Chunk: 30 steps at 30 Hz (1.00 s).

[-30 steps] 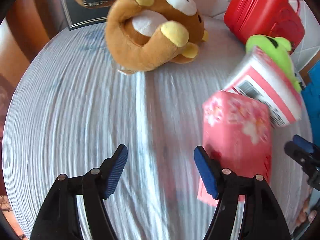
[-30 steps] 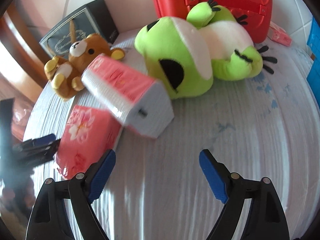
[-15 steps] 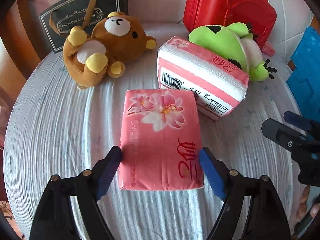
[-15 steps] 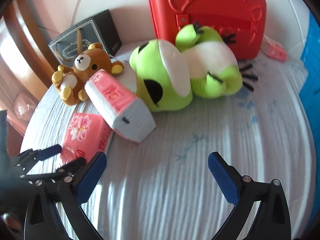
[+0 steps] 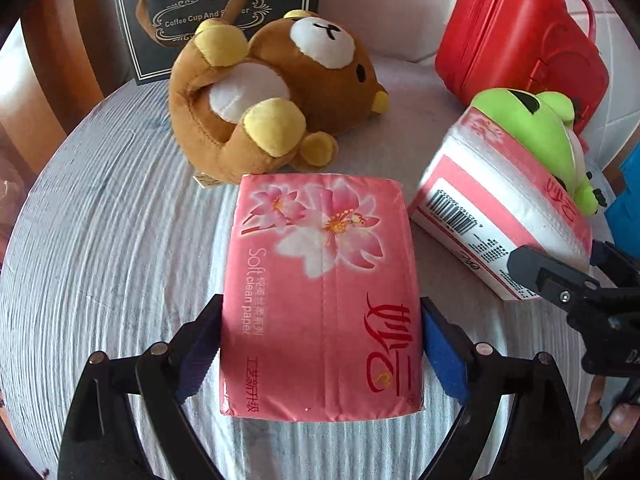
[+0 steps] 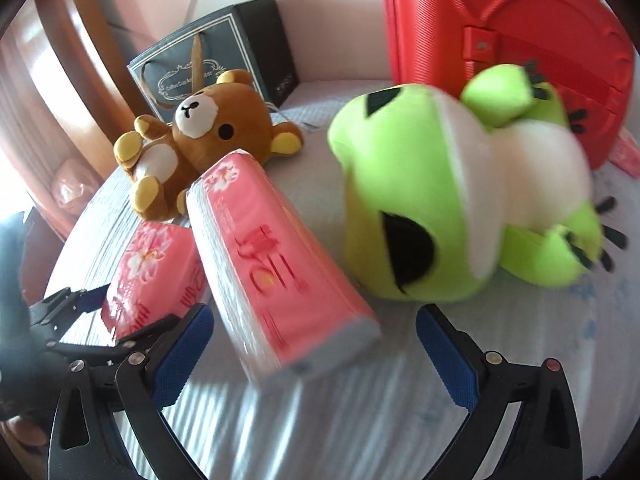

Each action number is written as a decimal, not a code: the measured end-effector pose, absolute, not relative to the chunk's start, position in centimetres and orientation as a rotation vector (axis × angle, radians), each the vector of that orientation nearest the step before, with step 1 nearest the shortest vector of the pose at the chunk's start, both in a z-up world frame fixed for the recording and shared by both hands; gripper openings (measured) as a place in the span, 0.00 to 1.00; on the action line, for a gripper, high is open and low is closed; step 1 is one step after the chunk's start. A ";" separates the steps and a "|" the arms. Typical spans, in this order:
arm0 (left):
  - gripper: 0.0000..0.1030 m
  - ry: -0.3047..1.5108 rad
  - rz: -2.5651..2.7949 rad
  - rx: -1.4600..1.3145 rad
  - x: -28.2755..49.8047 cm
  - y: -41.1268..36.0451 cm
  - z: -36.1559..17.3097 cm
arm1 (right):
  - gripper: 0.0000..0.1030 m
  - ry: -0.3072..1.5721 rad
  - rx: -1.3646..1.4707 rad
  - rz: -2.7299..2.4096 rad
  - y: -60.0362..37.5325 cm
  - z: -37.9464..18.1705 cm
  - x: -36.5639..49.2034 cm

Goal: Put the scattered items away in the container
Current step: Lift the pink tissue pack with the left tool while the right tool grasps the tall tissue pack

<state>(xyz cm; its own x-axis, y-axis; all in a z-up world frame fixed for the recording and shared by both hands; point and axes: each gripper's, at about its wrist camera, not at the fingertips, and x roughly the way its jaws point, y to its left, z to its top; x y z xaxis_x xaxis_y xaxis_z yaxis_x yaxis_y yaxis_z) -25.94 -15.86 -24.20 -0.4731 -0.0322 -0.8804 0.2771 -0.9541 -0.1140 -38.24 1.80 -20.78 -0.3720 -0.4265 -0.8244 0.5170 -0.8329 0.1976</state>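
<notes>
A flat pink tissue pack (image 5: 320,292) lies on the white ribbed cloth between the fingers of my left gripper (image 5: 320,348); both blue pads touch its sides. It also shows in the right wrist view (image 6: 156,272). A larger pink-and-white tissue pack (image 6: 276,264) lies tilted against a green frog plush (image 6: 444,208); my right gripper (image 6: 316,348) is open with its fingers on either side of that pack's near end. A brown bear plush (image 5: 272,100) lies at the back. A red case (image 6: 512,44) stands closed behind the frog.
A dark paper bag (image 5: 216,12) reading "Coffee Cup" stands behind the bear. A blue object (image 5: 624,200) is at the right edge. A small pink packet (image 6: 624,156) lies by the red case. The round table (image 5: 80,240) drops off at the left.
My left gripper has moved forward and closed in on the flat pink pack. My right gripper has moved forward toward the larger pack, which now sits between its open fingers.
</notes>
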 end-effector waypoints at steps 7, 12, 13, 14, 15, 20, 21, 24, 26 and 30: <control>0.86 0.288 -2.506 1.511 -25.9 -14.3 -24.0 | 0.67 0.215 1.302 -2.252 0.1 -21.3 -37.6; 0.85 0.299 -2.522 1.488 -23.2 -13.3 -22.2 | 0.61 0.207 1.297 -2.261 1.2 -19.8 -35.4; 0.85 0.300 -2.528 1.475 -22.5 -13.0 -21.5 | 0.60 0.194 1.288 -2.261 1.7 -19.1 -34.6; 0.85 0.304 -2.538 1.460 -21.7 -12.8 -20.7 | 0.58 0.190 1.281 -2.262 2.0 -18.5 -33.8; 0.85 0.308 -2.548 1.443 -20.9 -12.6 -19.9 | 0.57 0.191 1.274 -2.265 2.3 -18.0 -33.1; 0.85 0.269 -2.602 1.336 -17.1 -11.4 -15.6 | 0.50 0.183 1.219 -2.283 4.0 -14.4 -28.0; 0.85 0.256 -2.609 1.314 -16.3 -11.0 -14.7 | 0.49 0.178 1.208 -2.286 4.4 -13.7 -27.0; 0.85 0.240 -2.629 1.259 -14.0 -10.0 -12.4 | 0.49 0.181 1.168 -2.303 5.0 -11.5 -24.3; 0.85 0.230 -2.638 1.225 -12.6 -9.0 -11.0 | 0.49 0.185 1.129 -2.312 5.9 -10.1 -22.8; 0.85 0.224 -2.650 1.169 -9.9 -7.1 -8.9 | 0.48 0.197 1.044 -2.324 8.0 -7.0 -19.6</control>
